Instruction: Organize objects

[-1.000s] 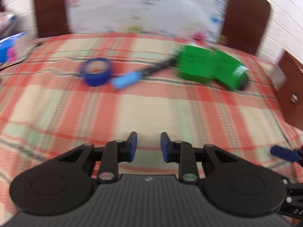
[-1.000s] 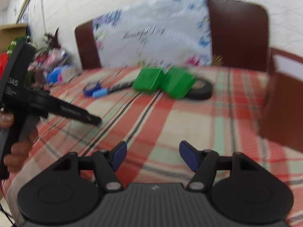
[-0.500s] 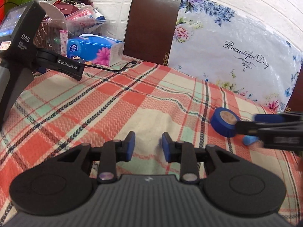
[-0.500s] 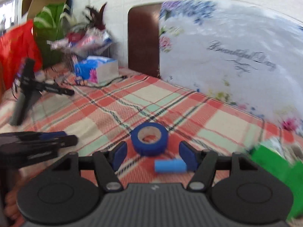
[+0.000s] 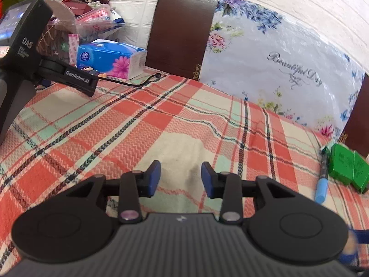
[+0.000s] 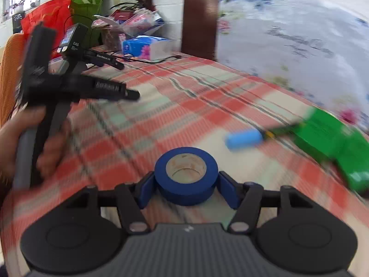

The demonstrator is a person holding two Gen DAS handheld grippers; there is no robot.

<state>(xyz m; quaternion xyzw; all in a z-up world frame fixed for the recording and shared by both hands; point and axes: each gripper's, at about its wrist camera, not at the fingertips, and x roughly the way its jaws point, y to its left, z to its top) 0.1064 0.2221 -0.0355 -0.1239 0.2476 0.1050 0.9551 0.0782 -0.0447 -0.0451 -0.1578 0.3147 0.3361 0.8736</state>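
Observation:
A blue tape roll (image 6: 186, 176) lies flat on the plaid tablecloth between the blue pads of my right gripper (image 6: 186, 190), which closes on its sides. A pen with a light blue cap (image 6: 244, 138) and green boxes (image 6: 334, 143) lie to its right; they also show in the left wrist view, the pen (image 5: 322, 185) and the boxes (image 5: 347, 165). My left gripper (image 5: 181, 179) is open and empty over bare cloth. It also shows in the right wrist view (image 6: 132, 95), held in a hand at the left.
A blue tissue box (image 5: 110, 58) and a basket of packets (image 5: 69, 27) stand at the table's far left. A spare gripper device (image 5: 25, 53) stands there too. A dark chair back (image 5: 182, 30) and a floral cushion (image 5: 276, 64) lie beyond the table's far edge.
My right gripper has moved forward and now has the blue tape roll between its pads. My left gripper has opened a little wider and shifted left, so the tape is out of its view.

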